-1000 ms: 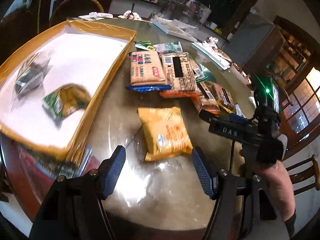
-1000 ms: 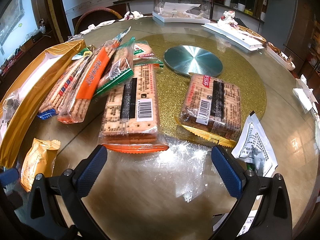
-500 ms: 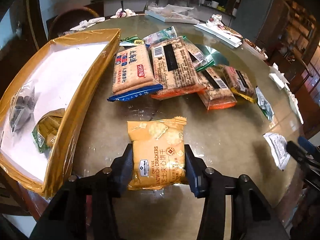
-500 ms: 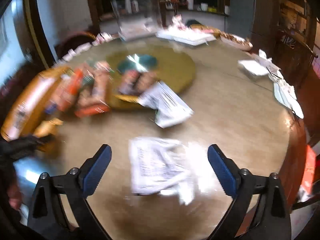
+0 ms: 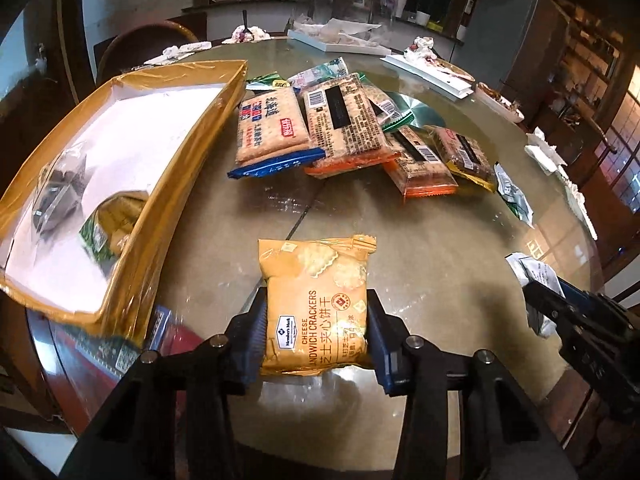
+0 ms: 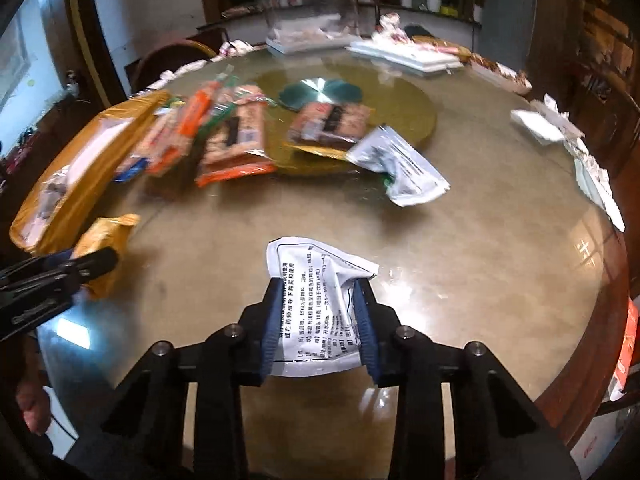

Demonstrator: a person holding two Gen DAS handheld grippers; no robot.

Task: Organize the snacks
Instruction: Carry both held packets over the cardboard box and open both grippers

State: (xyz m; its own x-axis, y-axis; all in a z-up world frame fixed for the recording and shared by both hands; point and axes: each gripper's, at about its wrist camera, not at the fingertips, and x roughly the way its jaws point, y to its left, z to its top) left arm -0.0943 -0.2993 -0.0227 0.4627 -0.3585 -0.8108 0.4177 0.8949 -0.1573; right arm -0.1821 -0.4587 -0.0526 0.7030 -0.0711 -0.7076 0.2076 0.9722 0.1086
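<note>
My left gripper (image 5: 316, 332) is shut on a yellow pack of cheese sandwich crackers (image 5: 316, 300), held just above the glass table. My right gripper (image 6: 318, 324) is shut on a white printed sachet (image 6: 316, 300) near the table's front; it also shows at the right of the left wrist view (image 5: 560, 304). A gold-rimmed box (image 5: 176, 184) with a white floor stands at the left and holds two small packs (image 5: 108, 220). A heap of cracker packs (image 5: 312, 132) lies beyond, next to the box.
A second white sachet (image 6: 404, 168) lies by the gold turntable (image 6: 416, 120). White trays (image 5: 428, 72) and tissues (image 5: 548, 152) line the far and right table edge. A chair back (image 5: 148, 44) stands behind the box.
My left gripper closed on the yellow cracker pack and lifted it slightly. My right gripper swung right, away from the cracker heap, and closed on the white sachet.
</note>
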